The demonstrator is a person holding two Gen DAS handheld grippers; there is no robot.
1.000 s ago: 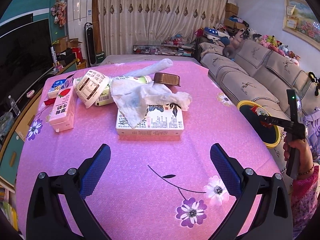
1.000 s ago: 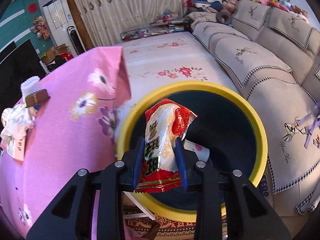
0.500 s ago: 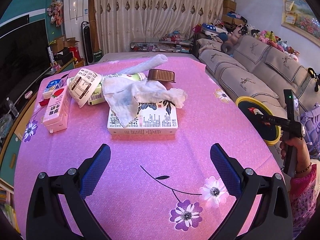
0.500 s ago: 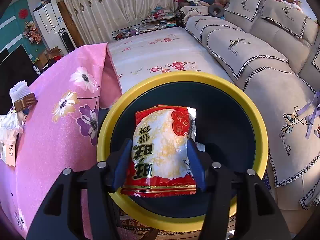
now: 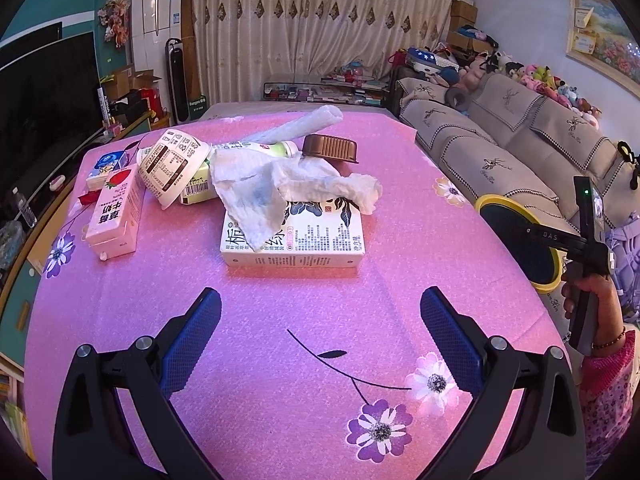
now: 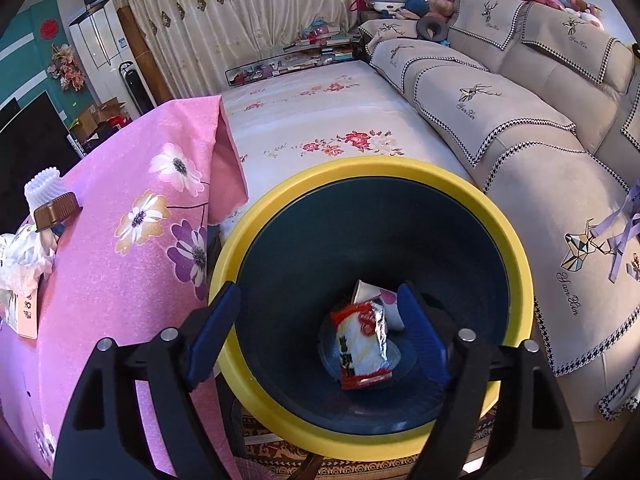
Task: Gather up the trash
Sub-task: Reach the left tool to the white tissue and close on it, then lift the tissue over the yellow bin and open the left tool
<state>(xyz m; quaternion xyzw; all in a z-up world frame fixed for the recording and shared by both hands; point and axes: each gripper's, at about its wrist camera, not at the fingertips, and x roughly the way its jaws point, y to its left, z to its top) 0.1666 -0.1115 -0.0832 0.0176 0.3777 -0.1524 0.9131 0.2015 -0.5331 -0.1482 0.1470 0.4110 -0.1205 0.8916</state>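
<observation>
Right wrist view first: the right gripper (image 6: 320, 336) hangs over the yellow-rimmed bin (image 6: 516, 248), its blue pads wide apart and still opening, pinching nothing. Between the fingers, far below them, the red-and-white snack packet (image 6: 362, 346) lies on the bin's dark bottom, with a white paper cup (image 6: 378, 300) just behind it at 12 o'clock. At 9 o'clock from the bin hangs the edge of the pink flowered tablecloth (image 6: 120, 280); at 2 o'clock is the beige sofa (image 6: 500, 120).

Left wrist view: the left gripper (image 5: 320, 340) hovers above the tablecloth (image 5: 280, 360), fingers spread wide with nothing between them. At 12 o'clock from it sits a white printed carton (image 5: 316, 240) with a crumpled white tissue (image 5: 280, 188) draped over its top. At 10 o'clock lies a pink strawberry milk carton (image 5: 116, 212), and beyond it a tipped paper bowl (image 5: 172, 168) leaning on a pale green bottle (image 5: 256, 150). Farther back at 12 o'clock are a brown ribbed plastic tray (image 5: 330, 148) and a white foam sleeve (image 5: 296, 128). At 3 o'clock the person's hand (image 5: 588, 300) grips the other tool's handle beside the bin (image 5: 492, 202).
</observation>
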